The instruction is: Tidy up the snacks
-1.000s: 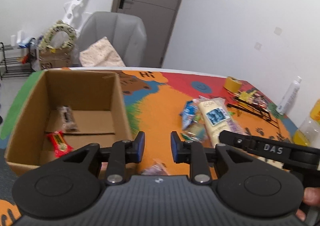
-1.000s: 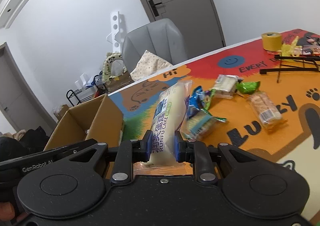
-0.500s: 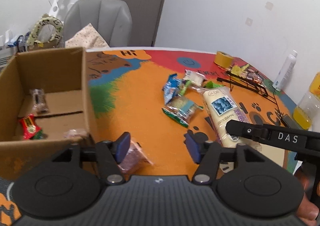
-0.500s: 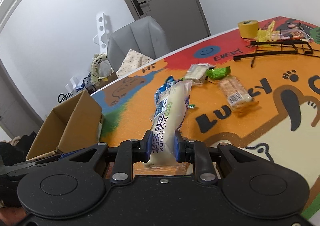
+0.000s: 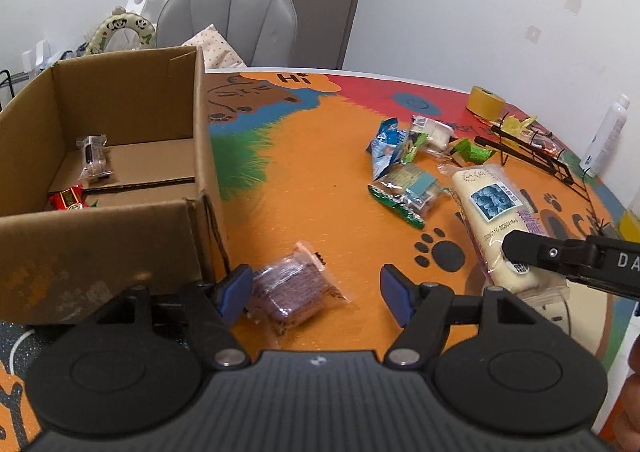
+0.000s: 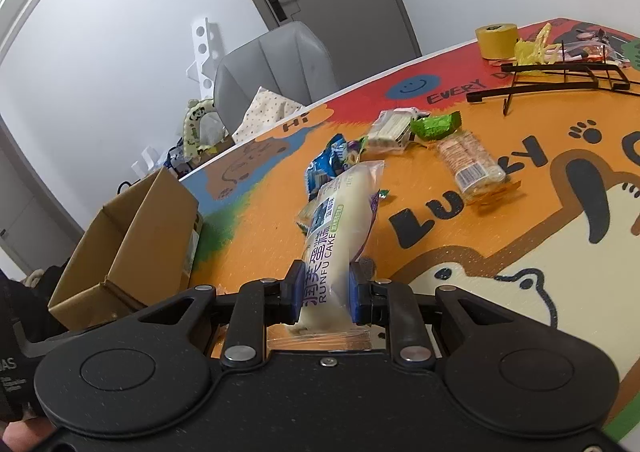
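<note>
left gripper: fingers spread around purple snack beside box | right gripper: cake is pinched

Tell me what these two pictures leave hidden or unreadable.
- Left wrist view: near floor of the brown cardboard box, hidden by its front wall.
- Right wrist view: box interior, hidden by its side wall.
- Right wrist view: tail of the long white cake packet, hidden behind the right hand-held gripper.
</note>
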### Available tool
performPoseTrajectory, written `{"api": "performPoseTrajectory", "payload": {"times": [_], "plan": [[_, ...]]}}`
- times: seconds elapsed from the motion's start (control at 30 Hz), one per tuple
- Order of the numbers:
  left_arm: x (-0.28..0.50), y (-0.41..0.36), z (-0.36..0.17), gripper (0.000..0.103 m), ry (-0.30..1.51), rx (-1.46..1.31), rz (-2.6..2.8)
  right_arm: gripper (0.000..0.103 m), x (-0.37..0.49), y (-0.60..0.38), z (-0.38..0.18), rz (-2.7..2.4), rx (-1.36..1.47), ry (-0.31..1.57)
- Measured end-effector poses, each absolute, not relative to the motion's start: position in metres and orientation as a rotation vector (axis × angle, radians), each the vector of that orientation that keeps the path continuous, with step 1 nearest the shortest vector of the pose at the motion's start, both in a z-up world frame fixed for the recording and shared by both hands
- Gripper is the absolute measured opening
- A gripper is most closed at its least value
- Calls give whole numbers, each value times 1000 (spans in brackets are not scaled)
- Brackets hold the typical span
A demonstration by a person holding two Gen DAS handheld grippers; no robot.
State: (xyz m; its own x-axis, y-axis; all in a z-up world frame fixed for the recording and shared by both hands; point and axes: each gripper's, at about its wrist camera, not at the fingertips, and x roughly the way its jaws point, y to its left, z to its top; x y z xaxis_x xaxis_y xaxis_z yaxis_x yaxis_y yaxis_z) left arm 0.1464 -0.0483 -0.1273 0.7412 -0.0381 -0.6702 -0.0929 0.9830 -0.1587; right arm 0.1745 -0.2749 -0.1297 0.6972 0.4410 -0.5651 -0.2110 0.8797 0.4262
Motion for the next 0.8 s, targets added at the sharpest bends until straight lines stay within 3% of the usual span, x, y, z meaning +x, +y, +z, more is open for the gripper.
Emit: {"api": "performPoseTrajectory", "payload": {"times": [0.47, 0.53, 0.6, 0.8], "plan": [[153, -54, -147, 70, 736, -146, 72, 21, 175, -277, -133, 354, 347, 725], [153, -54, -147, 62, 733, -136, 87, 21, 175, -278, -133, 354, 351, 723], [152, -54, -146, 46, 739, -125, 104, 21, 175, -279, -132, 353, 353, 719], [148, -51, -141, 38, 750, -144, 73, 21, 172, -275, -128, 372, 349, 709]]}}
